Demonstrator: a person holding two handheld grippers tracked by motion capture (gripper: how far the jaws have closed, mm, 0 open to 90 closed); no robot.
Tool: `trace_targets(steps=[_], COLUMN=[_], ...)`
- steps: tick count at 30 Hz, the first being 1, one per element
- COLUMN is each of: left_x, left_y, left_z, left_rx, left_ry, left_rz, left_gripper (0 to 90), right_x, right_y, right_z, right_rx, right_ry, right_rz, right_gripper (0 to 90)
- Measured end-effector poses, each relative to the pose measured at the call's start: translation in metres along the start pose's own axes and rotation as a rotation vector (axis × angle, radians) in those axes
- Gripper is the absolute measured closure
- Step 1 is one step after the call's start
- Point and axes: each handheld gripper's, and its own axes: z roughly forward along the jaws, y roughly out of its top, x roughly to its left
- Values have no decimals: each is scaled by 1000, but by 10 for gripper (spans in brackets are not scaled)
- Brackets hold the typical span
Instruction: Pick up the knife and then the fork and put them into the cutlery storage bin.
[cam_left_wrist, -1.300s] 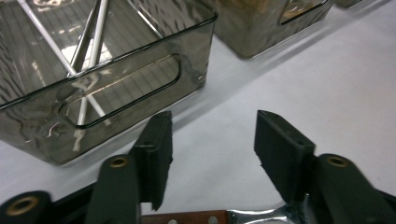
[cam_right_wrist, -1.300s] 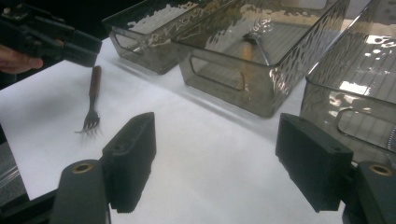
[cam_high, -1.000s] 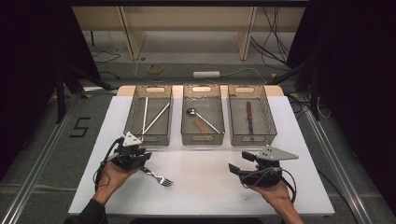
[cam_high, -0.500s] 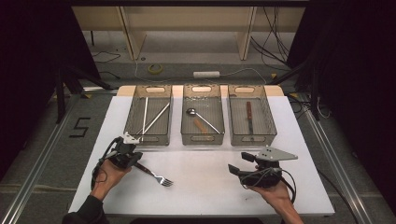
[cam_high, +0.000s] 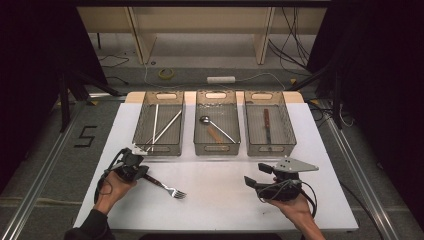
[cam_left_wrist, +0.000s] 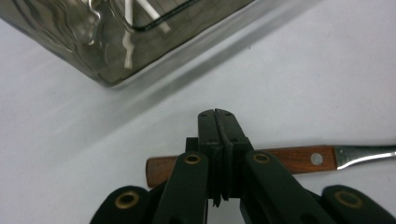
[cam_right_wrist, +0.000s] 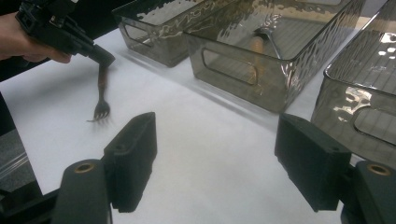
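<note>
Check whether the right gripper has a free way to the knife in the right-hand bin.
Probably yes: the right gripper is open and holds nothing, the right bin has no lid, and the knife lies alone inside, bare table between them.

Table brightly lit, surroundings dark; close views soft, perhaps slightly blurred.

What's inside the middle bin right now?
The middle bin holds a spoon lying diagonally, bowl toward the far left corner, across something with a brownish wooden handle. The working end of that second piece is covered by the spoon, so its type is unclear.
</note>
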Motion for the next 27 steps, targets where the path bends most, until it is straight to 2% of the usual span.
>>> trace_targets(steps=[6, 10, 15, 19, 27], left_x=[-1, -5, -10, -16, -30], left_y=[-2, -8, -13, -17, -23], left_z=[-6, -10, -13, -18, -26], left_rx=[24, 68, 113, 151, 198], left_ry=[4, -6, -25, -40, -86], left_rz=[10, 14, 13, 29, 57], left_gripper=[887, 887, 887, 887, 887], right_x=[0, -1, 0, 0, -1], right_y=[0, 0, 1, 1, 1], right_z=[-1, -1, -2, -2, -3], right_rx=[1, -2, -3, -5, -4], right_ry=[1, -2, -8, -9, -11], right_rz=[-3, -1, -6, -8, -11], right_gripper=[308, 308, 308, 308, 309])
